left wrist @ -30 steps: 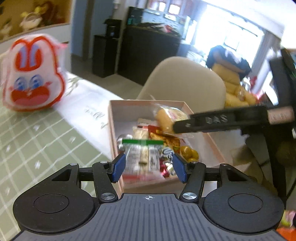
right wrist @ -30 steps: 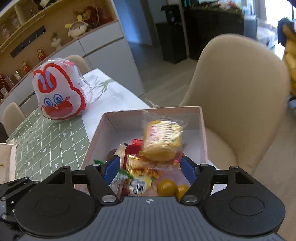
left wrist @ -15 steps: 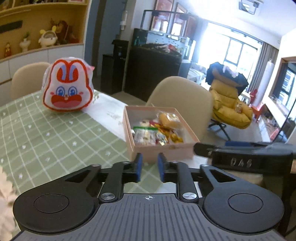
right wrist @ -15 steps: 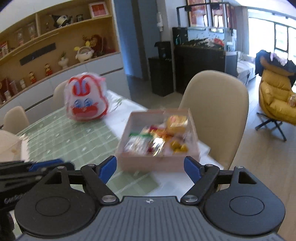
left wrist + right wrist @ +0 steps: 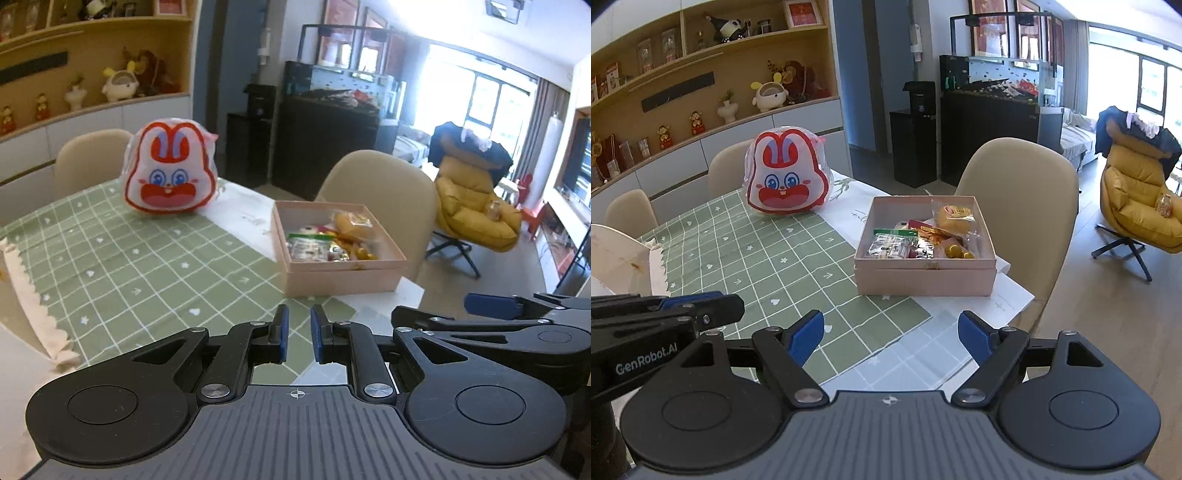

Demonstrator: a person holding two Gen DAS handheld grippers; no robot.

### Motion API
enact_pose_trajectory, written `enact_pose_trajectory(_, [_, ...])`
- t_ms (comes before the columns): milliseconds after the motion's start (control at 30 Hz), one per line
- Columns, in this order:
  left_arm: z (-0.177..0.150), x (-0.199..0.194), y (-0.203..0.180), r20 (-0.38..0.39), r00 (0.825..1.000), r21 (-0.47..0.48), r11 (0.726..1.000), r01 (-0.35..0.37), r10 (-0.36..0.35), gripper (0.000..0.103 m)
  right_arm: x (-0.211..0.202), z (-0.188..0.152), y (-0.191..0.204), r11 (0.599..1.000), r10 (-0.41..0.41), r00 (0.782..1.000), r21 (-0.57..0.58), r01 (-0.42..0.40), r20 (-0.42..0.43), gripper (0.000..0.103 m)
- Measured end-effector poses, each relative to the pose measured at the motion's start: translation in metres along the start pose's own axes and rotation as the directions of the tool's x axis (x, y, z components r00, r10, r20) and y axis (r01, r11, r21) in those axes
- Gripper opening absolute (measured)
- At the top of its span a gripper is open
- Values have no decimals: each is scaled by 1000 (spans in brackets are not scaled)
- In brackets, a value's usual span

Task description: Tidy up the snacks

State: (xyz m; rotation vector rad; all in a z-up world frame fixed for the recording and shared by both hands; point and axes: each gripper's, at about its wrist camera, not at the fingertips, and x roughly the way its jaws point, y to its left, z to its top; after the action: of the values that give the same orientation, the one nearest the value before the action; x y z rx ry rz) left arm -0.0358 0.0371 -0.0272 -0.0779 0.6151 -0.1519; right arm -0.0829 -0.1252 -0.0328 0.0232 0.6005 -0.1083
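Pink box (image 5: 925, 275) sits on the bench (image 5: 768, 258), at its edge nearest the beige chair (image 5: 1019, 177), partly on the white paper (image 5: 1012, 295) that overhangs that edge. Snacks are inside the box: clear packet with green strip (image 5: 891, 245) on the side toward the rabbit bag, yellow cake packet (image 5: 955, 218) at the far wall, small yellow candies (image 5: 955, 252) at the near wall, red-orange wrappers between them. Rabbit bag (image 5: 786, 173) stands upright, well apart from the box, on the green check cloth (image 5: 738, 266).

Left hand-held gripper (image 5: 297, 338): pads nearly together, narrow gap, nothing between them. Right hand-held gripper (image 5: 890, 338): pads spread wide, nothing held. Both sit on the near side of the box, not touching it.

Judgement: all loose snacks look boxed already, task looks at or near its end; nothing loose seen on the cloth.

Risks from here:
- Box is close to the bench edge by the chair; a push from the near side could slide it off.
- It rests on loose paper, so dragging the paper would take the box with it.
- Yellow cake packet rides high on the pile; a tilt or bump could tip it over the wall.
- Left gripper is too narrow to take anything without opening first.
- Rabbit bag looks light and could topple if brushed.
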Motion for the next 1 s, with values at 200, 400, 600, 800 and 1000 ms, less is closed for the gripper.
enact_pose_trajectory(200, [-2, -3, -2, -12, 1000, 15, 1000, 8, -8, 17, -7, -3, 0, 1000, 1, 1000, 5, -1, 5, 81])
enact_pose_trajectory(400, [-6, -6, -3, -21, 1000, 15, 1000, 8, -8, 17, -10, -3, -1, 1000, -3, 1000, 6, 3, 6, 81])
enact_pose_trajectory(600, [-8, -4, -4, -32, 999, 17, 1000, 11, -11, 17, -12, -5, -2, 1000, 0, 1000, 9, 0, -2, 81])
enact_pose_trajectory(800, [-7, -2, -3, -42, 999, 18, 1000, 21, -20, 17, -12, -5, -3, 1000, -1, 1000, 13, 1, -4, 81])
enact_pose_trajectory(1000, [-9, 0, -3, -50, 998, 16, 999, 28, -27, 17, -11, -8, -5, 1000, -4, 1000, 16, 4, -11, 81])
